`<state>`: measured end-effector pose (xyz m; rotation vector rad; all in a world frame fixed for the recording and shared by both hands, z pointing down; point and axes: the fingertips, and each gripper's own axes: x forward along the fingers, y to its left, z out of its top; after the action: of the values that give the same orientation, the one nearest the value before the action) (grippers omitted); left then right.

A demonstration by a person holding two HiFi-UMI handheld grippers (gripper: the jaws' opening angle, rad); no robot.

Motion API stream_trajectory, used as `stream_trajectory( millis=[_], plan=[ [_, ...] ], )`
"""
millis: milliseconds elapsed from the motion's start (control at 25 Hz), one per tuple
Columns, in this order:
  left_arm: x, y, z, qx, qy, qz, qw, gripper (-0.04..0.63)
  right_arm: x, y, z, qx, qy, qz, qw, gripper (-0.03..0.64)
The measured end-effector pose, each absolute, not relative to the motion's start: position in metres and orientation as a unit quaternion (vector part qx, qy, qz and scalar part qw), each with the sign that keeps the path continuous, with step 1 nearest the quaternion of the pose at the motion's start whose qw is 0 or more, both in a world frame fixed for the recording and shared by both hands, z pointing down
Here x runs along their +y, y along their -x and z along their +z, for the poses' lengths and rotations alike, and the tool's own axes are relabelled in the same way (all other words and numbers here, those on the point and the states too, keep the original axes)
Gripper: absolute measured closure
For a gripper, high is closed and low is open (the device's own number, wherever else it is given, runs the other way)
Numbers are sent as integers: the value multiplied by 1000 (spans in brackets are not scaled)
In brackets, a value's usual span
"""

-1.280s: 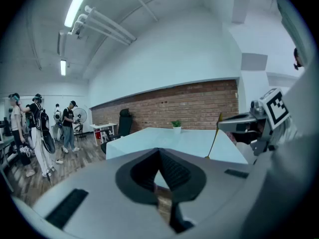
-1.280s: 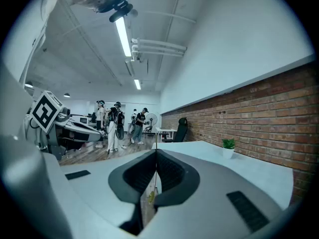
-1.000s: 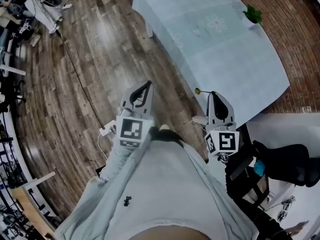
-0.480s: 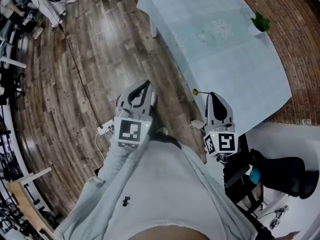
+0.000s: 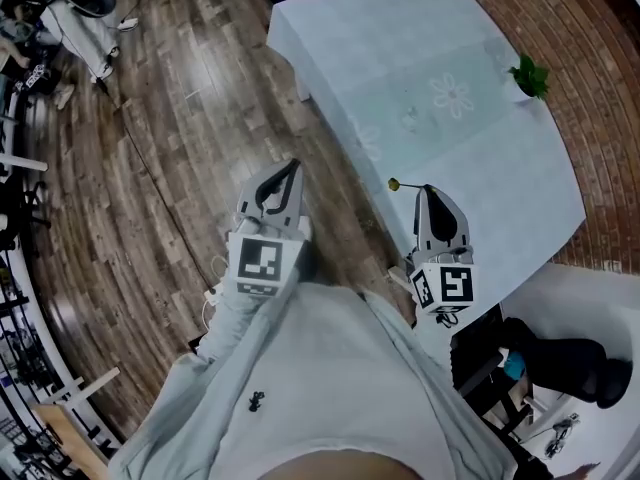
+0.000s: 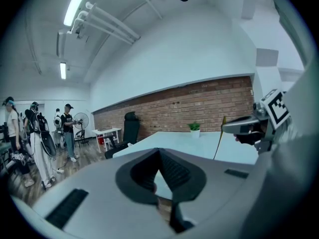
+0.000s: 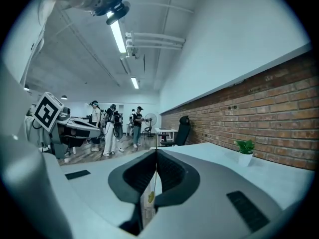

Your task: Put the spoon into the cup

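My right gripper [image 5: 428,190] is shut on a thin spoon [image 5: 396,183], whose yellowish end sticks out to the left over the wooden floor beside the table. The spoon [image 7: 151,195] hangs as a thin line between the closed jaws in the right gripper view. From the left gripper view the spoon [image 6: 219,139] slants down from the right gripper [image 6: 240,127]. My left gripper [image 5: 293,170] is shut with nothing in it, over the floor. A small clear thing [image 5: 411,120] stands on the table [image 5: 480,198], too small to tell as a cup.
The table carries a pale blue cloth and a small potted plant [image 5: 527,76] near its far edge, in front of a brick wall. A black chair [image 5: 570,353] stands at the lower right. A cable [image 5: 150,158] runs across the floor. Several people [image 7: 112,128] stand far off.
The table and plant have slid nearer in the head view as I move toward them. Both grippers keep the same pose, and the spoon stays in the right one.
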<state>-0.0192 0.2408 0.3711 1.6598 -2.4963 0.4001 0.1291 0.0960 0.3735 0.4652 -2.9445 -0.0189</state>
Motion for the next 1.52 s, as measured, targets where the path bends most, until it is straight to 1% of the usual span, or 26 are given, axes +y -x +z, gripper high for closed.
stream_trajectory(
  millis=[200, 360, 600, 840, 1080, 1360, 1520],
  plan=[
    [219, 75, 369, -816, -559, 134, 54, 577, 72, -85, 374, -980, -184, -4, 81, 598],
    [208, 103, 374, -807, -572, 140, 53, 577, 58, -65, 378, -975, -208, -1, 83, 598],
    [194, 126, 384, -789, -594, 144, 62, 577, 45, -51, 382, -966, -243, 4, 89, 598],
    [163, 129, 399, -776, -609, 142, 76, 577, 20, -54, 392, -960, -260, 10, 104, 598],
    [106, 144, 400, -766, -623, 143, 68, 577, -26, -42, 388, -958, -273, 9, 91, 598],
    [4, 164, 387, -738, -658, 144, 49, 577, -104, -24, 373, -950, -302, 14, 73, 598],
    [-48, 163, 382, -718, -680, 145, 42, 577, -137, -21, 370, -946, -317, 18, 71, 598]
  ],
)
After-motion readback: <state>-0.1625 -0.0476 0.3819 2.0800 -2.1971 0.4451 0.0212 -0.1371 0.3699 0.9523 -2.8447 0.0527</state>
